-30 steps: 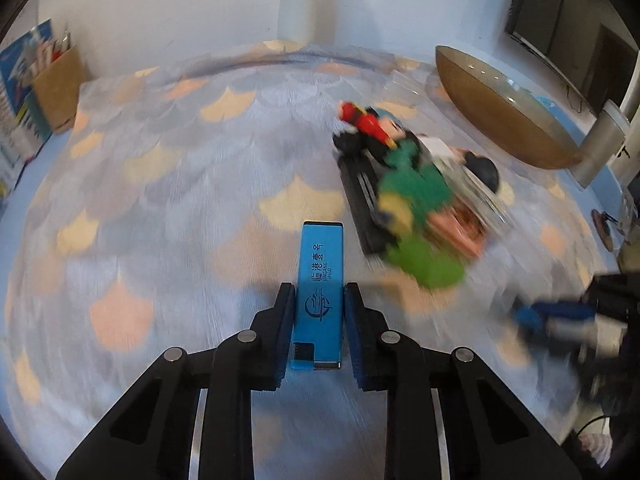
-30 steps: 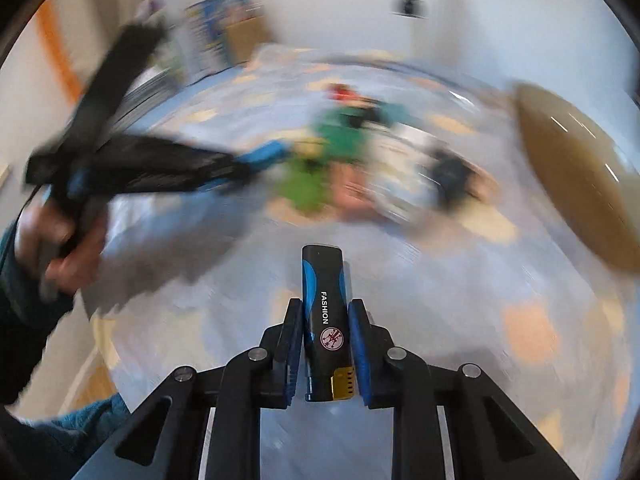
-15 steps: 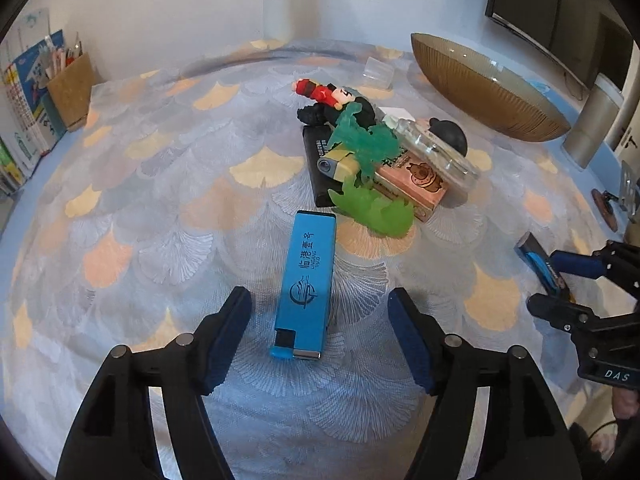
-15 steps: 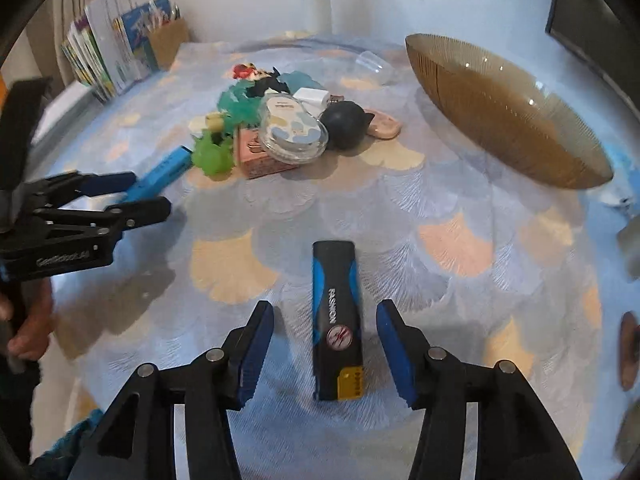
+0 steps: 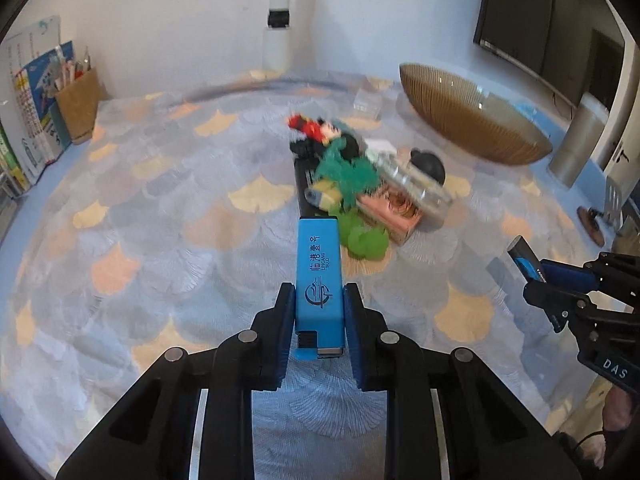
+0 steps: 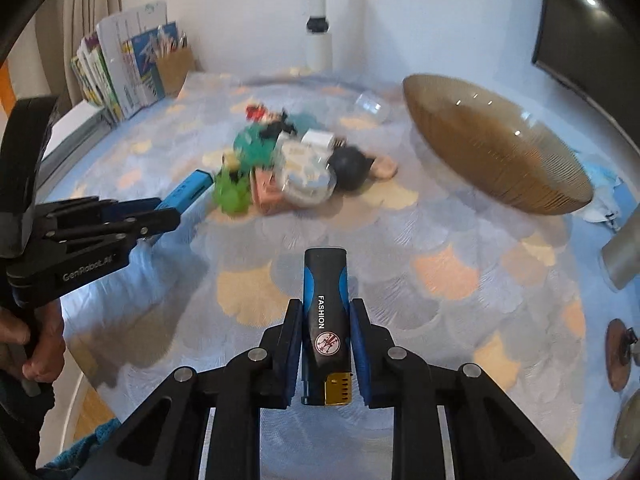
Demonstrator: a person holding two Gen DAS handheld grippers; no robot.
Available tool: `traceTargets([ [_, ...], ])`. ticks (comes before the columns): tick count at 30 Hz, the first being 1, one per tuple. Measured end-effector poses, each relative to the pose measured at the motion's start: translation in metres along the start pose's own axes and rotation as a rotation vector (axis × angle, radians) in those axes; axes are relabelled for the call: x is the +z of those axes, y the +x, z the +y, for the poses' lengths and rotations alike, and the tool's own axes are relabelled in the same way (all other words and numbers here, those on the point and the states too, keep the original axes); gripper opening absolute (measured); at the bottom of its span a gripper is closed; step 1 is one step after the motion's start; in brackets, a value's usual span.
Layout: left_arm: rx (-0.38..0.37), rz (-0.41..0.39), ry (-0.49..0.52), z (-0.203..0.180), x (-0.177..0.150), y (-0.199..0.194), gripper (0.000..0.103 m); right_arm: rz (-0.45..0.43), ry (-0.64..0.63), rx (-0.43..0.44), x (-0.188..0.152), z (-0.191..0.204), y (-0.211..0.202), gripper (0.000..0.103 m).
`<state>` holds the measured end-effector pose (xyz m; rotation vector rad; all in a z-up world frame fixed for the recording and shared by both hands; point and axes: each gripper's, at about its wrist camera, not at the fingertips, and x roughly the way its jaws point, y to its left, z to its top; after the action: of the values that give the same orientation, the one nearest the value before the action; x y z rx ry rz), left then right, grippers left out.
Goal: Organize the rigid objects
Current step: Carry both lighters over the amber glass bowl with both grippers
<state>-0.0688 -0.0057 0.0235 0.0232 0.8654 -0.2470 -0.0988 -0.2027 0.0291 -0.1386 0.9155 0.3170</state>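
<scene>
My left gripper [image 5: 319, 300] is shut on a light blue lighter [image 5: 319, 276] and holds it above the patterned cloth. My right gripper [image 6: 325, 312] is shut on a black and blue lighter [image 6: 326, 320] marked FASHION. The right gripper also shows at the right edge of the left wrist view [image 5: 560, 284]. The left gripper with its lighter shows at the left of the right wrist view [image 6: 160, 212]. A pile of small things [image 5: 360, 176] lies mid-table: green toys, a red and black figure, a pink box, a clear container, a black ball.
A large brown glass bowl [image 6: 492, 152] stands at the far right. Books and a cardboard pen holder [image 5: 78, 104] stand at the far left. A white post [image 5: 280, 12] stands at the back wall. A grey cylinder [image 5: 576, 144] and a dark screen are at the right.
Half a second ago both grippers were open with the lighters lying on the cloth between the fingers. Now both have shut on their lighters and lifted them.
</scene>
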Motion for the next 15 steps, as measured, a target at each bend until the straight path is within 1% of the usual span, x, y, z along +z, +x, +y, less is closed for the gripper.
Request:
traceTargets([
  [3,-0.009,-0.023,-0.011,0.0,0.004,-0.008,0.021,-0.009,0.013,-0.008,0.002,-0.004,-0.005,0.022],
  [5,-0.015,-0.052,-0.004,-0.005,0.006,-0.014,0.021,-0.011,0.018,-0.015,0.003,-0.006,-0.006,0.022],
  [7,-0.025,-0.068,0.003,-0.009,0.009,-0.018,0.021,-0.015,0.024,-0.027,0.003,-0.008,-0.008,0.022],
  [11,-0.023,-0.097,0.023,-0.021,0.012,-0.025,0.021,-0.015,0.052,-0.057,0.004,-0.015,-0.011,0.022],
  [15,-0.038,-0.118,0.045,-0.036,0.018,-0.031,0.021,-0.026,0.055,-0.12,0.006,-0.02,-0.015,0.022],
])
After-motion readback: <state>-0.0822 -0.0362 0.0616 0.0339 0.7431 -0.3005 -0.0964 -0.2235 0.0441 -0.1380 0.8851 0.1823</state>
